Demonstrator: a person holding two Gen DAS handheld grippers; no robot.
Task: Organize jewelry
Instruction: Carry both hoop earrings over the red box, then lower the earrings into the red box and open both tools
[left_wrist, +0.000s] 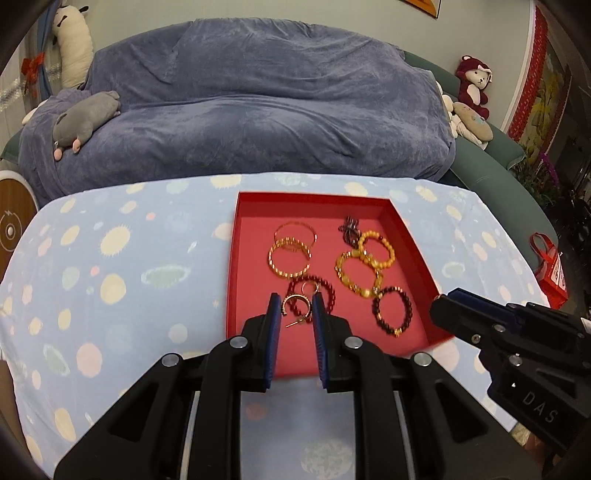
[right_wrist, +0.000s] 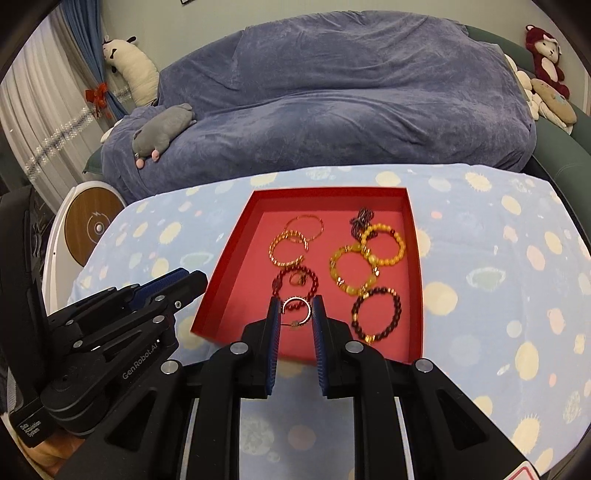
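Both hand-held grippers hang over the near edge of the red tray (left_wrist: 255, 236). The left hand-held gripper (left_wrist: 296, 308) and right hand-held gripper (right_wrist: 295, 309) stand apart, each framing a hoop earring (left_wrist: 295, 306). Bracelets (right_wrist: 351, 269) lie toward 12 o'clock.

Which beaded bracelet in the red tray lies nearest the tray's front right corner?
The dark maroon beaded bracelet with one gold bead, in the red tray. It lies alone toward that corner; the two yellow bracelets overlap farther back.
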